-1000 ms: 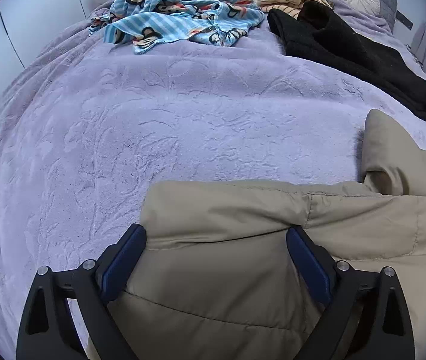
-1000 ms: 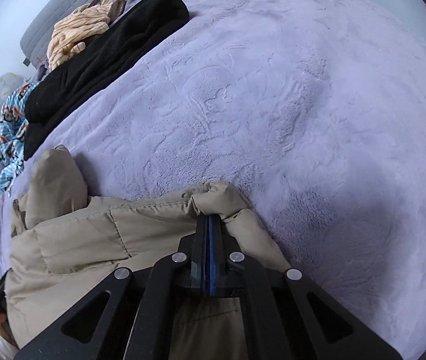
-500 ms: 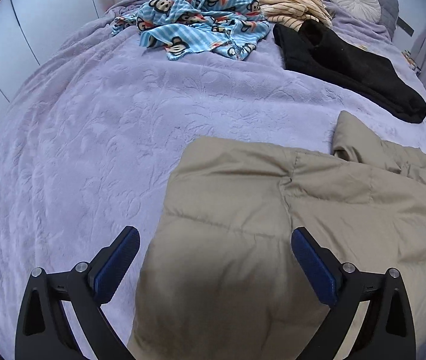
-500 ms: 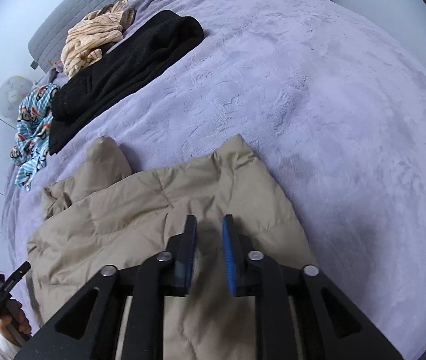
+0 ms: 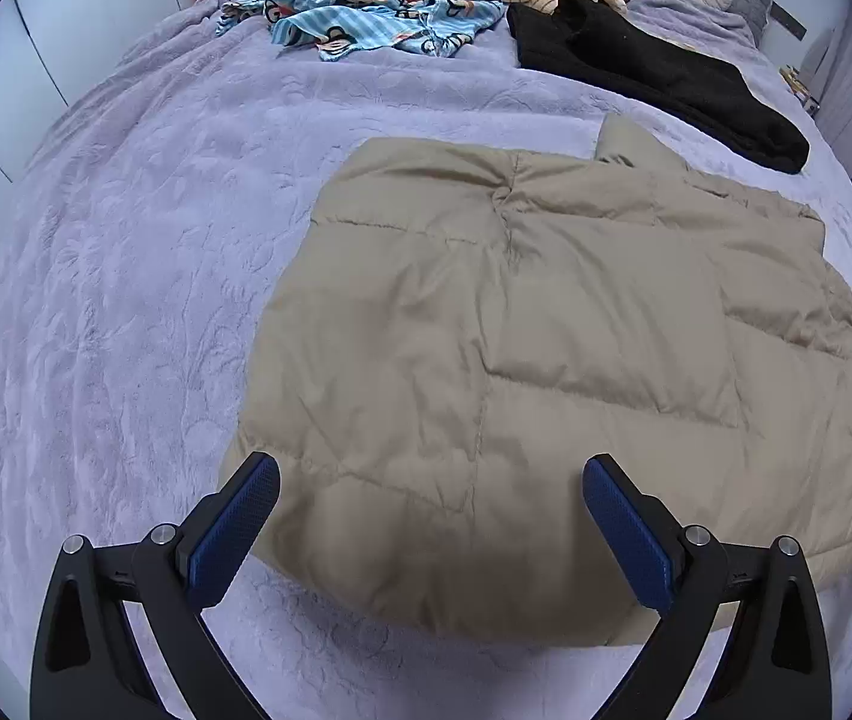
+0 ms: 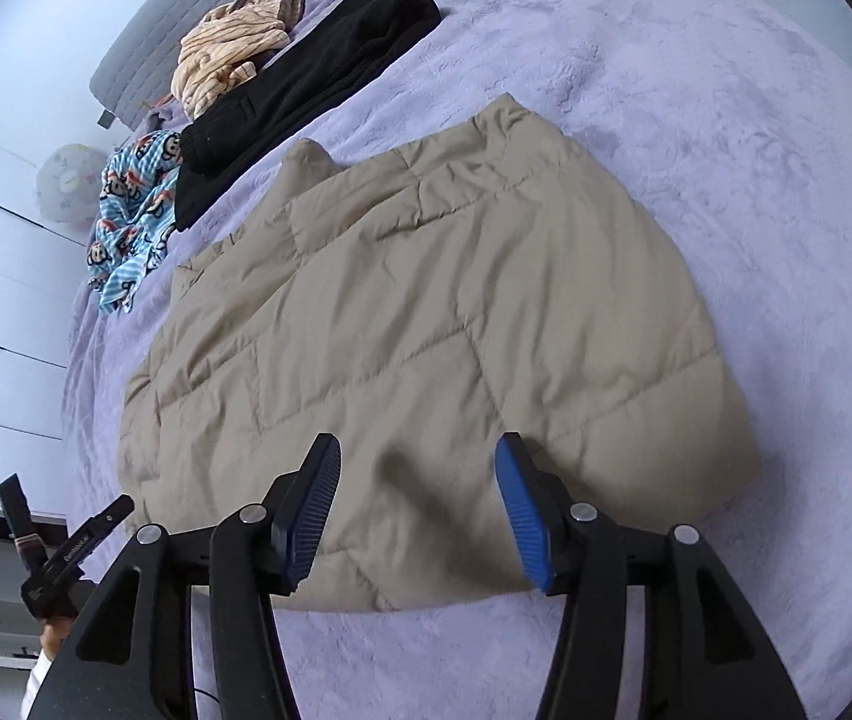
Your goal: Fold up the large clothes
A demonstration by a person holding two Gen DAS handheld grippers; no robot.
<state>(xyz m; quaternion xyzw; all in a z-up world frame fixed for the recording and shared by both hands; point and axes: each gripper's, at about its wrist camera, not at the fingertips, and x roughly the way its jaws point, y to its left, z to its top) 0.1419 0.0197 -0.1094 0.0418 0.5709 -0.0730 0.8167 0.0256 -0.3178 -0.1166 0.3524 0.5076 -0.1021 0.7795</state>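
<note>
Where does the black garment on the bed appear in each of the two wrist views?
Left wrist view: the black garment lies at the upper right, beyond the beige padded jacket.
Right wrist view: the black garment lies at the upper left, running diagonally, beyond the jacket.
Shared landmark: the blue monkey-print cloth, next to one end of the black garment in both views.
</note>
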